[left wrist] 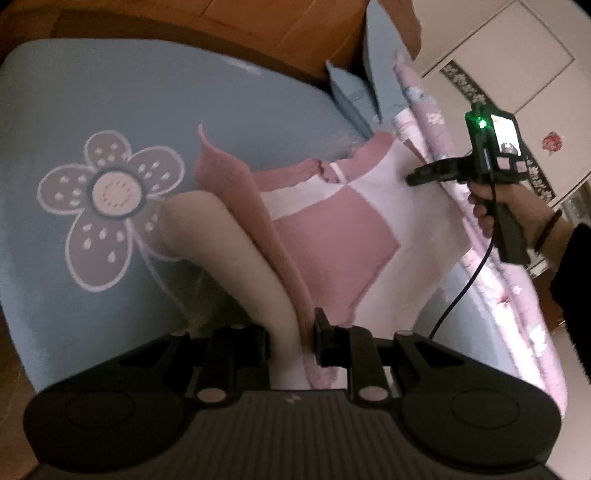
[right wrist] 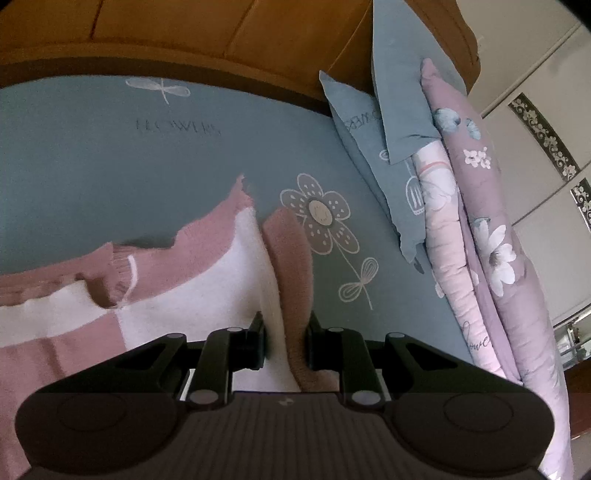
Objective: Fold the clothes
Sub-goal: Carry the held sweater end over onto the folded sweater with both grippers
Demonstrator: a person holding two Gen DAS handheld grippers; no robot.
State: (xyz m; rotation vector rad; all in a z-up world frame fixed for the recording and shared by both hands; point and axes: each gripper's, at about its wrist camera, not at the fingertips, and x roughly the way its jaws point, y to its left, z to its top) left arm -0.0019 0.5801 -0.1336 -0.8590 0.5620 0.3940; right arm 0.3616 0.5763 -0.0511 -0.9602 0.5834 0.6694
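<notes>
A pink and white knit sweater (left wrist: 332, 221) lies on a blue bedsheet (left wrist: 129, 110). My left gripper (left wrist: 290, 339) is shut on a bunched edge of the sweater and lifts it, so a pink and cream fold rises from the bed. My right gripper (right wrist: 284, 343) is shut on another pink and white edge of the sweater (right wrist: 184, 295), on its right side. The right gripper also shows in the left wrist view (left wrist: 417, 179), over the far side of the sweater, held by a hand.
The blue sheet carries a flower print (left wrist: 107, 199). Blue pillows (right wrist: 369, 140) and a folded pink floral quilt (right wrist: 487, 240) lie along the right edge of the bed. A brown headboard (right wrist: 184, 29) stands behind. A cable (left wrist: 465, 288) hangs from the right gripper.
</notes>
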